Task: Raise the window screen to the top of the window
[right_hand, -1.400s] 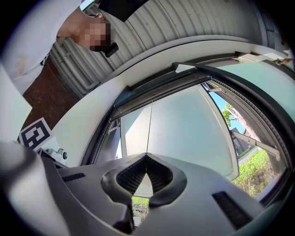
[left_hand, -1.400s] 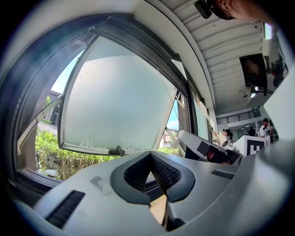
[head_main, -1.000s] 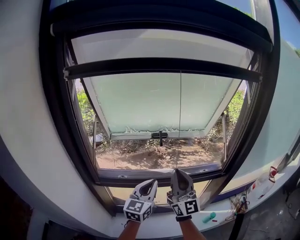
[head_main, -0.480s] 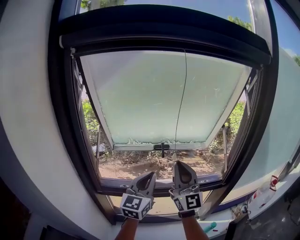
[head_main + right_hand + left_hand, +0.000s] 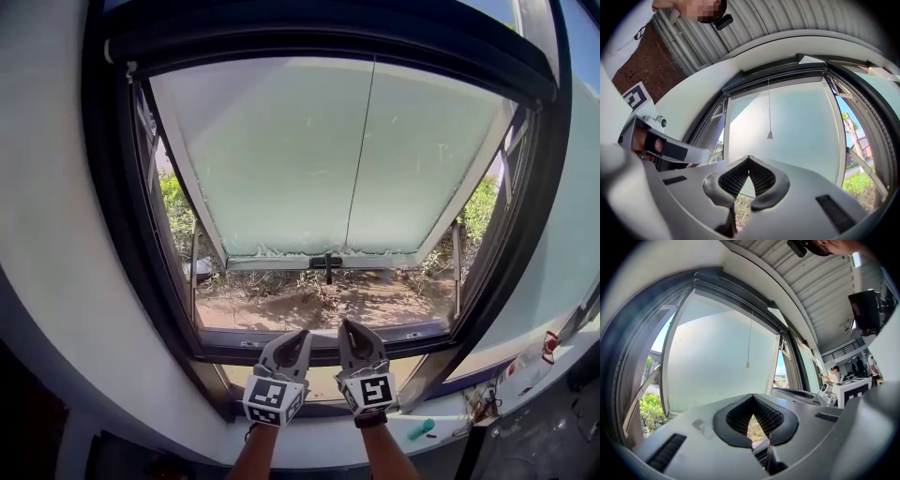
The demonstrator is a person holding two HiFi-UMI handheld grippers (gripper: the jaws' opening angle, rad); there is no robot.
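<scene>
Black-barred window screen (image 5: 319, 49) drawn right up under the top of the dark window frame (image 5: 111, 234), with none of it across the opening. Hanging from it, a thin pull cord (image 5: 361, 150) down the middle of the window, ending in a small pale toggle (image 5: 747, 365) in the left gripper view.

Beyond the opening, a frosted pale green pane (image 5: 272, 159) swung outward from the top, with a black handle (image 5: 326, 263) at its lower edge. Under that, bare earth (image 5: 319, 307), and green plants (image 5: 173, 211) to either side.

Low in the head view, at the bottom rail of the frame: left gripper (image 5: 300, 337) and right gripper (image 5: 347, 326), close side by side, apart from each other, both pointing up at the window. Jaws of the left pressed together at the tips, holding nothing. Jaws of the right likewise closed and empty. Only a diamond-shaped gap between the ribbed pads in each gripper view, with the ground outside showing through
</scene>
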